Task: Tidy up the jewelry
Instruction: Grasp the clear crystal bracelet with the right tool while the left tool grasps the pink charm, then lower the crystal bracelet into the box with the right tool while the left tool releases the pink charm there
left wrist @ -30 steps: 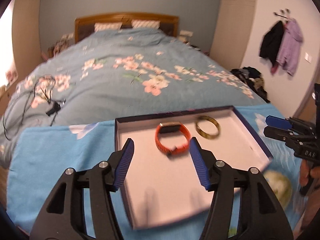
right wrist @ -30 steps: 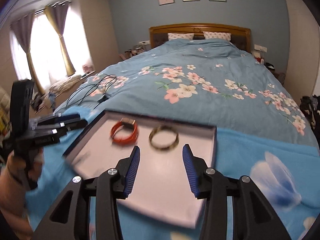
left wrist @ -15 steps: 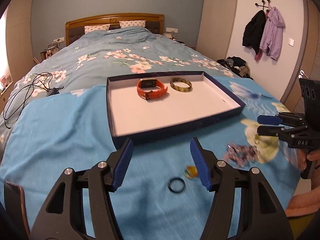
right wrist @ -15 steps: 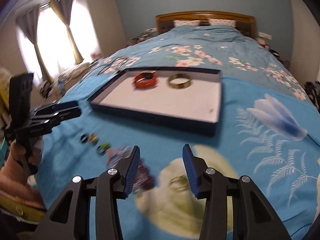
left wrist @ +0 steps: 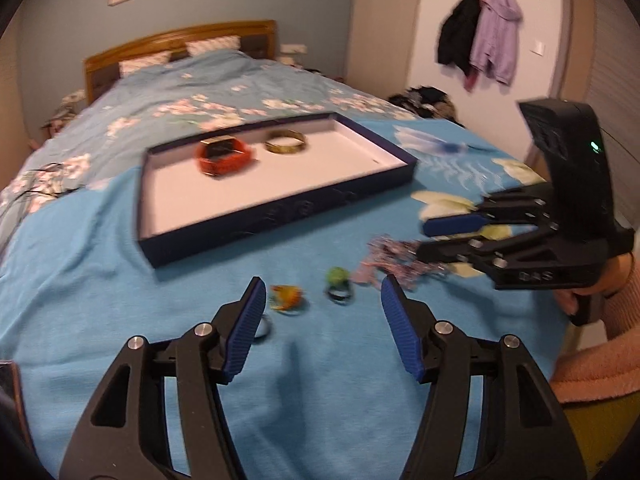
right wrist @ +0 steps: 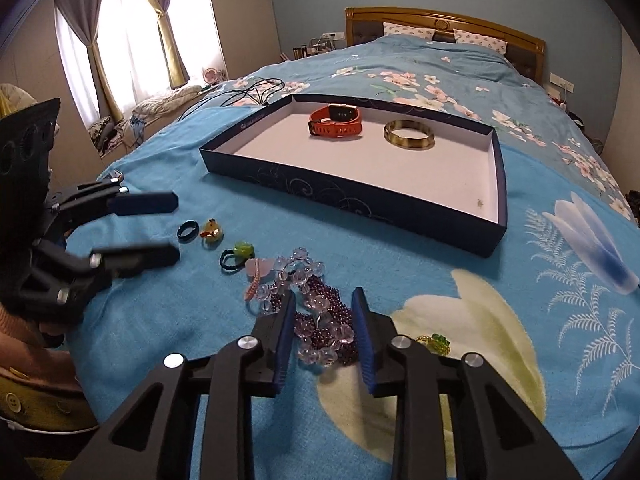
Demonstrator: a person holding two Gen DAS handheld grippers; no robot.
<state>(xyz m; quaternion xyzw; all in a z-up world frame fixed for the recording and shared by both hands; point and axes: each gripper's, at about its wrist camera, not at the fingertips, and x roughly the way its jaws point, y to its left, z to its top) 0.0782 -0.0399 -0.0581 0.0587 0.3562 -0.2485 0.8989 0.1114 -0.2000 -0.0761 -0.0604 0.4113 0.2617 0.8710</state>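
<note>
On blue floral bedding (right wrist: 460,240), a navy tray (right wrist: 352,196) sits near curtained windows (right wrist: 120,32).

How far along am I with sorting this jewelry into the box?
Done: the orange watch and gold bangle lie in the navy box. In hand: nothing gripped yet; the right gripper straddles the purple bead pile, jaws open. Left: those beads, the black ring, yellow duck ring and green hair tie on the blanket; the left gripper is open.

Bed (right wrist: 420,60) carries blue blanket (right wrist: 560,320), tray (right wrist: 360,196), rings (right wrist: 188,231), beads (right wrist: 316,320).
</note>
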